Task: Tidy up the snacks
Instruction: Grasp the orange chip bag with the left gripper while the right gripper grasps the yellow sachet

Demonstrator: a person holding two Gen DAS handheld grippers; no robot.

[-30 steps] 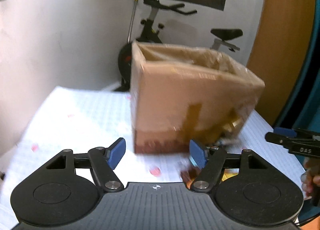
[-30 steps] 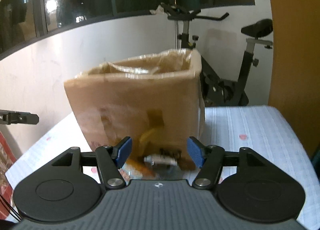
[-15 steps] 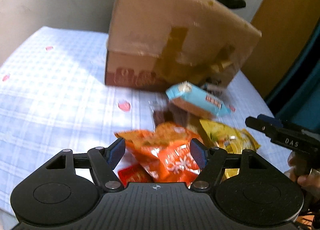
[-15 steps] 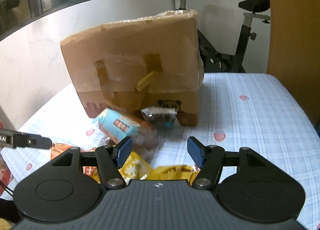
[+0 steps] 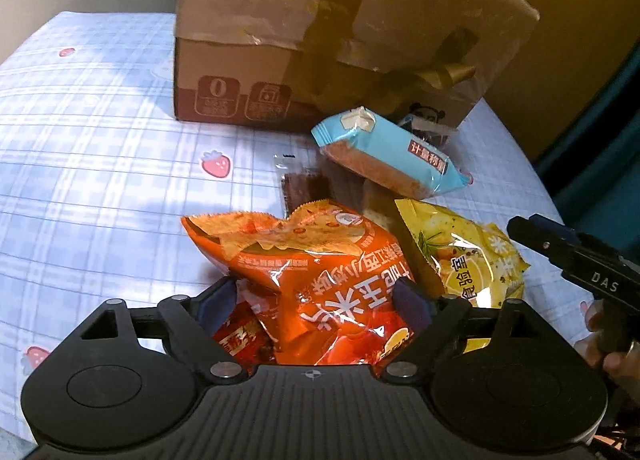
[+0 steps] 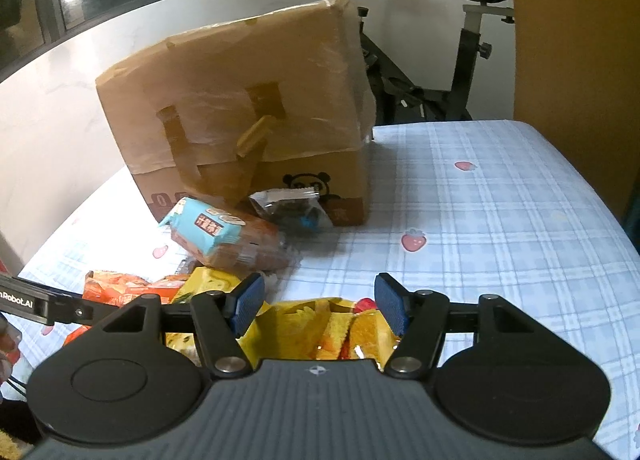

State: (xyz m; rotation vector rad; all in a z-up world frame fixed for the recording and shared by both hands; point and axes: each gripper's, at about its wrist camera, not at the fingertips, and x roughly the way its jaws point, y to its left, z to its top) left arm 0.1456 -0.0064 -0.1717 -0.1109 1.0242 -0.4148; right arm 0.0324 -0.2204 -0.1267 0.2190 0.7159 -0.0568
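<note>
A pile of snacks lies on the checked tablecloth in front of a taped cardboard box (image 5: 320, 32), which also shows in the right wrist view (image 6: 248, 132). My left gripper (image 5: 316, 300) is open, its jaws on either side of an orange chip bag (image 5: 320, 272). A yellow chip bag (image 5: 464, 256) lies to its right, a blue-wrapped cake (image 5: 384, 152) behind it. My right gripper (image 6: 320, 304) is open just above the yellow bag (image 6: 320, 332). The blue cake (image 6: 216, 232) and a clear packet (image 6: 292, 208) lie beyond it.
A small red packet (image 5: 240, 336) lies under the orange bag and a dark clear-wrapped strip (image 5: 304, 184) behind it. The tablecloth (image 6: 500, 220) stretches to the right of the box. An exercise bike (image 6: 440, 72) stands behind the table, beside an orange panel (image 6: 572, 40).
Both grippers have dropped and tilted down from facing the box to sit over the snack pile. The left one now straddles the orange bag, the right one the yellow bag.
</note>
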